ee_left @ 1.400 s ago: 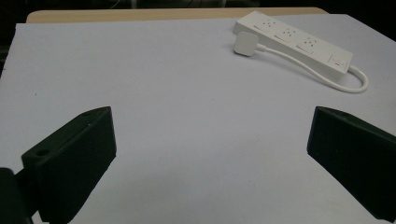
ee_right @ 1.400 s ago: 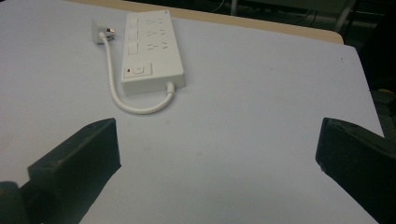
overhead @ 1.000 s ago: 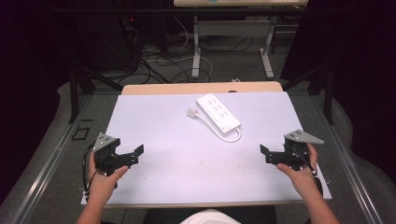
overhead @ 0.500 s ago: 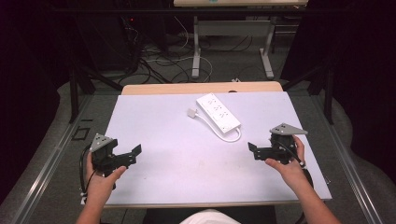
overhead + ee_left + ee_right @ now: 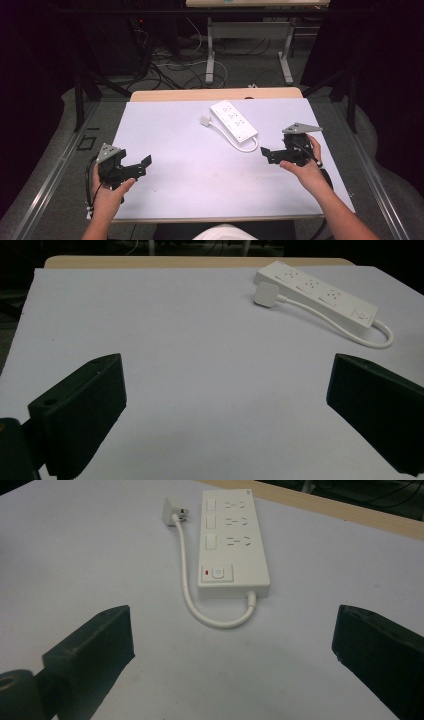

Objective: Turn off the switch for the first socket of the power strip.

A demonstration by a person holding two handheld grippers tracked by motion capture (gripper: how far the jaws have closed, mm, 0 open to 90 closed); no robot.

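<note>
Power strip (image 5: pixel 234 119) is lying toward the far middle of the white table (image 5: pixel 190 165) in the high view, its long axis running on a diagonal from far-left to near-right. Its cable (image 5: pixel 239 145) is looping off the near-right end and running back along the strip's left side to the plug (image 5: pixel 205 120), which is resting just beside the far-left end. The right gripper (image 5: pixel 265 154) is hovering near that looped end, jaws spread and holding nothing, while the left gripper (image 5: pixel 142 166) is sitting well apart at the near-left, also spread and empty. The right hand is plainly the nearer one.

From the left gripper view, the power strip (image 5: pixel 316 293) is lying far off and to the upper right of the two wide-apart jaws, so it is not lining up between them; the plug (image 5: pixel 266 293) is showing just in front of the strip.

From the right gripper view, the power strip (image 5: pixel 231 541) is sitting straight ahead, centred between the spread jaws, its long axis pointing away from the camera. The switch end is facing the gripper, and the cable (image 5: pixel 220 621) is curving closest of all. I judge that a straight advance by the right gripper would be meeting the cable loop first, then the switch end of the strip.
</note>
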